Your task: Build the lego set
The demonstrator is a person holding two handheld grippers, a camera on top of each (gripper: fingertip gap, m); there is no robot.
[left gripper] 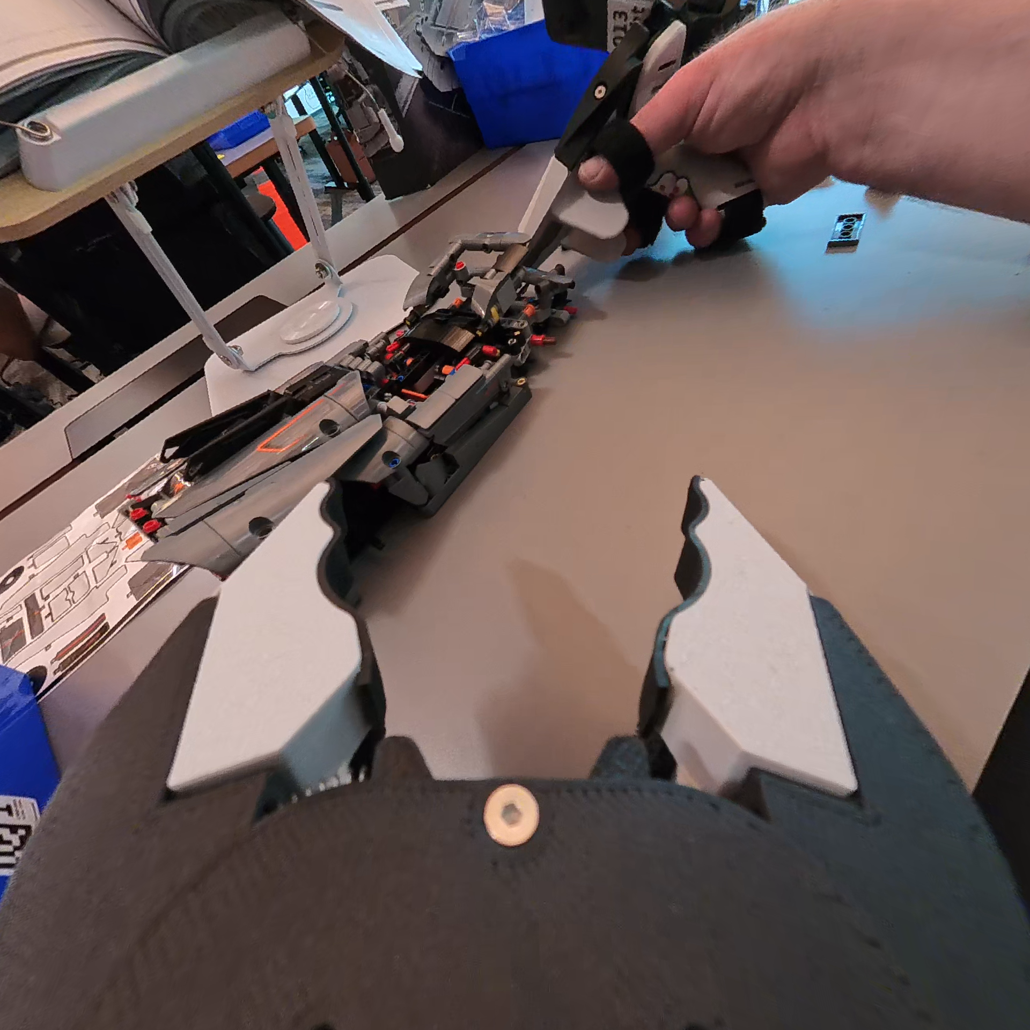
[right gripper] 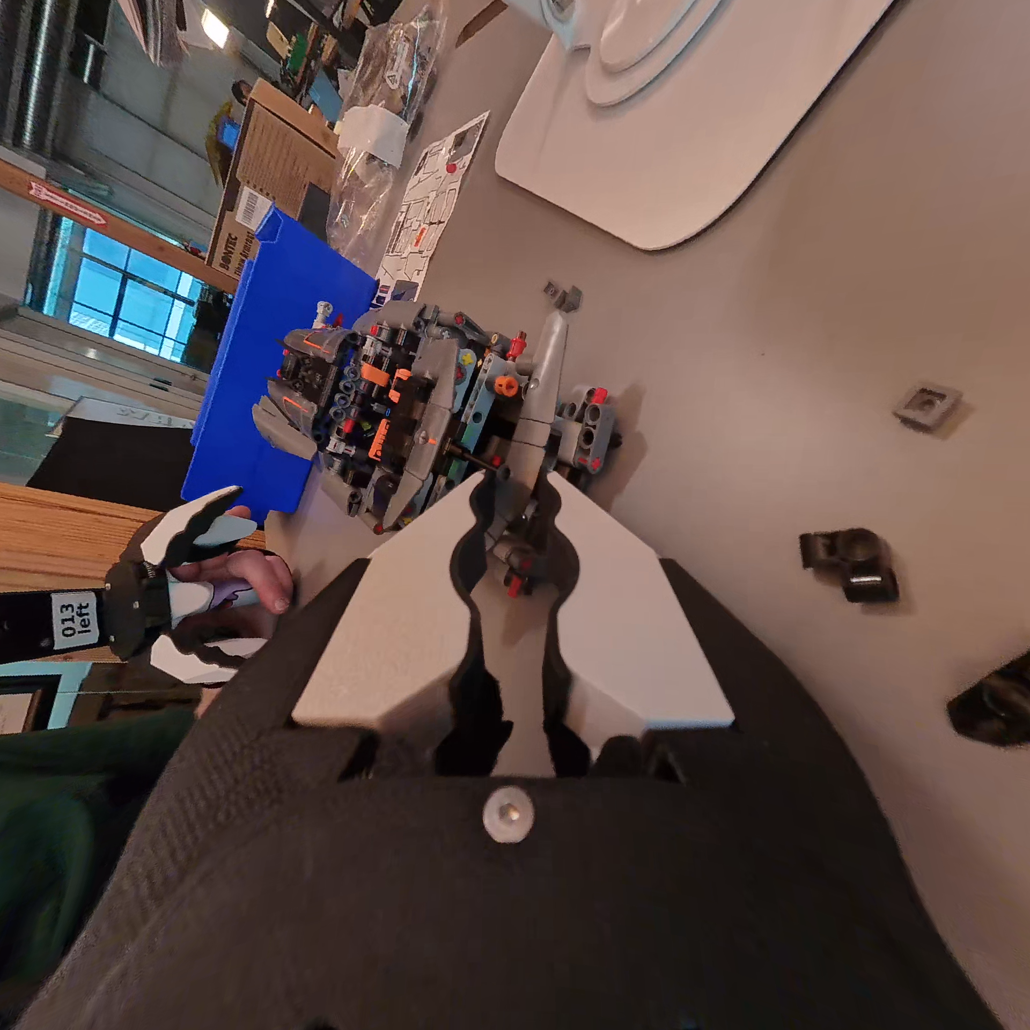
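- The model [left gripper: 390, 401], a long grey and black build with red and orange pins, lies on the grey table [left gripper: 752, 446], reaching from near your left gripper away toward your right one.
- Your right gripper [right gripper: 515, 485] is at the model's far end; its jaws are narrow, with the tips closed around thin parts of the frame there. Whether the pads actually press on a piece, you cannot tell from the right wrist view.
- Your right hand [left gripper: 780, 111] grips that tool from above, tilted down onto the model.
- Your left gripper [left gripper: 513, 501] hangs wide above the bare table, holding nothing; its left finger [left gripper: 290, 613] sits just beside the model's near end.
- A sticker sheet [left gripper: 61, 585] lies partly under the model's near end.
- A small dark plate [left gripper: 846, 231] rests alone on the table, well apart from the model.
- In the right wrist view, a small grey square piece [right gripper: 928, 407] and a black connector [right gripper: 850, 563] lie loose beside the model.
- A blue bin [right gripper: 278, 362] stands just past the model, with a clear bag [right gripper: 379, 139] and a cardboard box [right gripper: 267, 161] near it.
- A white stand base [left gripper: 312, 317] sits beside the model's middle.
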